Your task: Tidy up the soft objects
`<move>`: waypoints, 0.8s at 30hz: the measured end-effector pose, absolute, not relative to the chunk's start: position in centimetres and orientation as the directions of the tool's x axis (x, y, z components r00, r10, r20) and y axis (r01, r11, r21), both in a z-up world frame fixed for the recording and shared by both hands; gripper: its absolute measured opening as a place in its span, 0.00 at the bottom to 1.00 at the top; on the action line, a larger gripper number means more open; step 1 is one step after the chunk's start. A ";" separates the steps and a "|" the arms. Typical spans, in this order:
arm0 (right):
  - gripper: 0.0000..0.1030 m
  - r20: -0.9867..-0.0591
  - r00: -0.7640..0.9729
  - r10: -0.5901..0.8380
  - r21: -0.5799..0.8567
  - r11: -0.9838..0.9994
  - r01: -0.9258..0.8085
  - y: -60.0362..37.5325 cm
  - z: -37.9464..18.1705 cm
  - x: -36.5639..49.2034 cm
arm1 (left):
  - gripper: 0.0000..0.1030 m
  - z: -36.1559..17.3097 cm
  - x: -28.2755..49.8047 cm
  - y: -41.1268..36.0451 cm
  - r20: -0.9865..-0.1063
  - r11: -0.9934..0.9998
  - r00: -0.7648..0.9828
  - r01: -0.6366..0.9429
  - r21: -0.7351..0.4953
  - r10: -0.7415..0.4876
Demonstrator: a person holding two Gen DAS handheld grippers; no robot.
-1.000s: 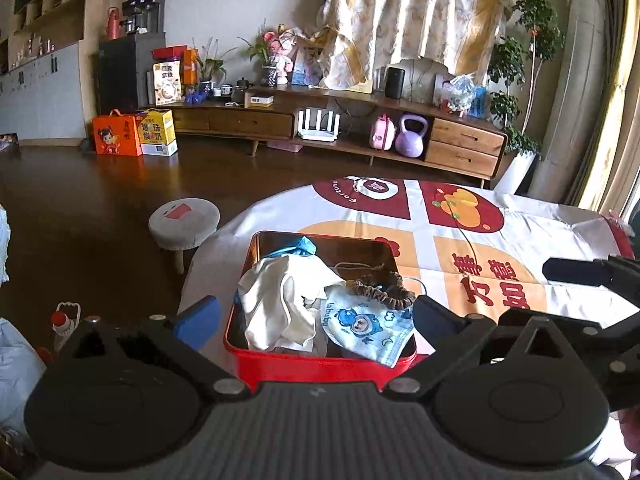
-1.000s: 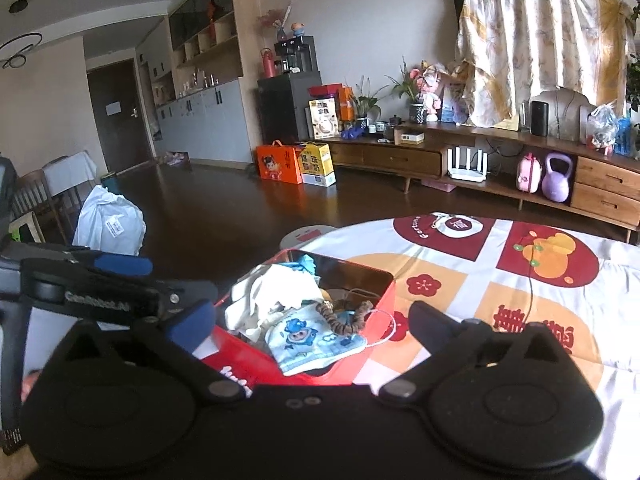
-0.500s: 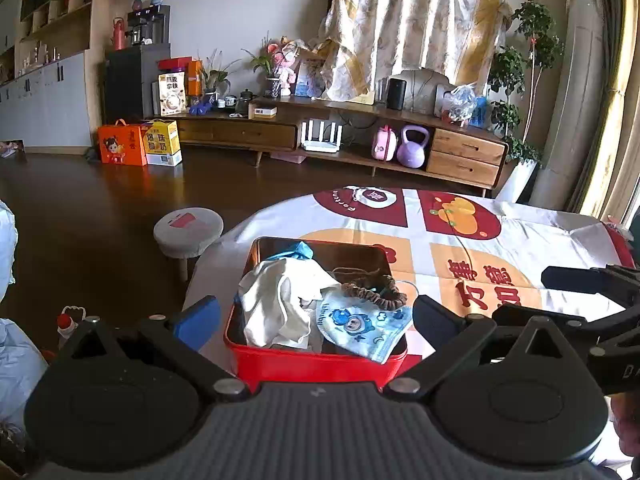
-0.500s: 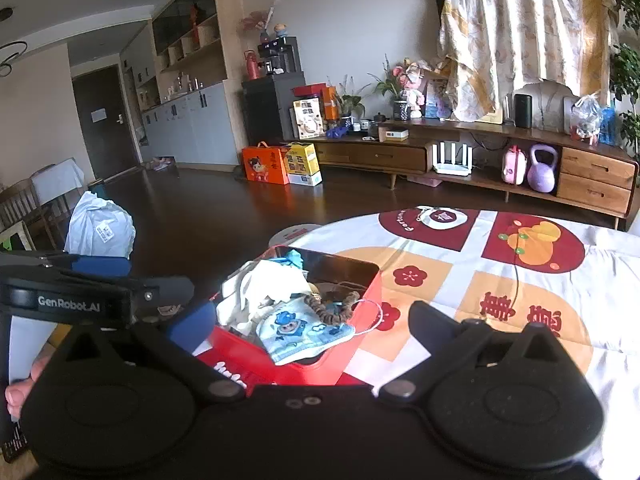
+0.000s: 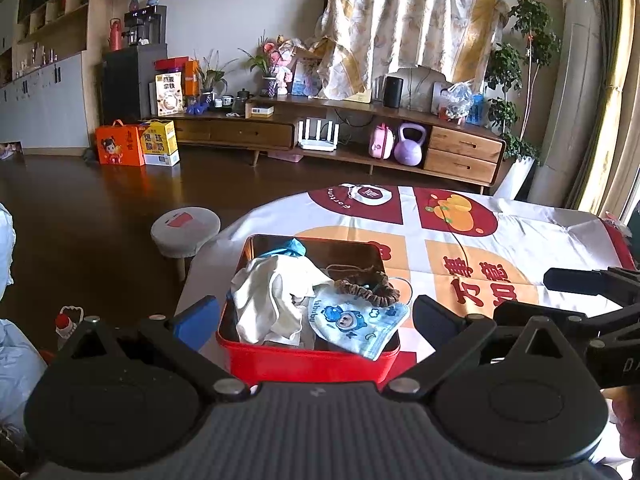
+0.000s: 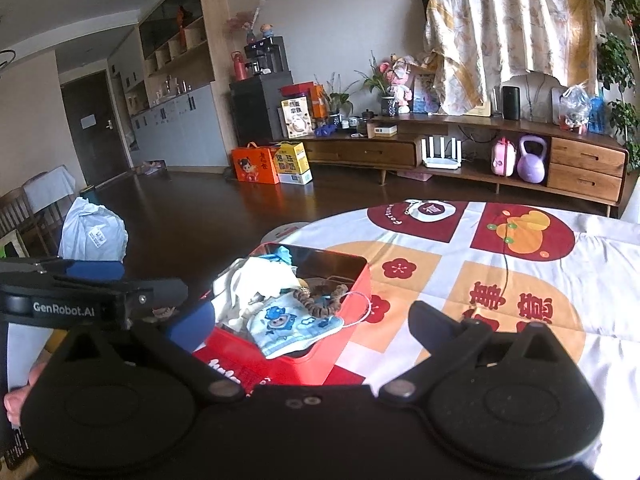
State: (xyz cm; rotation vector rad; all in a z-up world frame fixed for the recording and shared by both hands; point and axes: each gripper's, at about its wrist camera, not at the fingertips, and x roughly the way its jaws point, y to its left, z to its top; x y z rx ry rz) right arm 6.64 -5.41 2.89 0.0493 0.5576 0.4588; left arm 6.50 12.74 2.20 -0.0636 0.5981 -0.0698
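Up close, the red tin sits at the near edge of the tabletop, on its patterned cloth. Inside lie a white cloth, a blue face mask draped over the rim, and a brown scrunchie. Left tool and right tool both hover wide open, holding nothing.

A dark wooden floor runs to a pale wall. Along it stands a long low wooden cabinet with 2 drawers, near grey cupboards. A dark door is far left, and daylight falls through a curtain.
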 end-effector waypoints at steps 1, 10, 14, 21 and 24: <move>1.00 -0.499 0.750 0.434 0.168 0.898 -0.407 -5.5 2.9 6.6 | 1.00 2.2 6.5 12.8 -0.561 0.995 0.824 0.048 -0.082 -0.086; 1.00 -0.501 0.751 0.430 0.168 0.900 -0.402 -5.6 2.7 6.5 | 1.00 2.1 6.2 12.4 -0.557 0.995 0.825 0.056 -0.085 -0.094; 1.00 -0.501 0.752 0.427 0.168 0.901 -0.400 -5.6 2.7 6.5 | 1.00 2.1 6.2 12.3 -0.557 0.994 0.825 0.061 -0.090 -0.100; 1.00 -0.506 0.753 0.420 0.173 0.905 -0.389 -5.7 2.2 6.0 | 1.00 2.2 6.2 11.9 -0.557 0.993 0.823 0.077 -0.087 -0.113; 1.00 -0.507 0.756 0.415 0.172 0.908 -0.382 -5.8 2.2 5.8 | 1.00 2.2 6.2 11.9 -0.557 0.992 0.822 0.083 -0.091 -0.120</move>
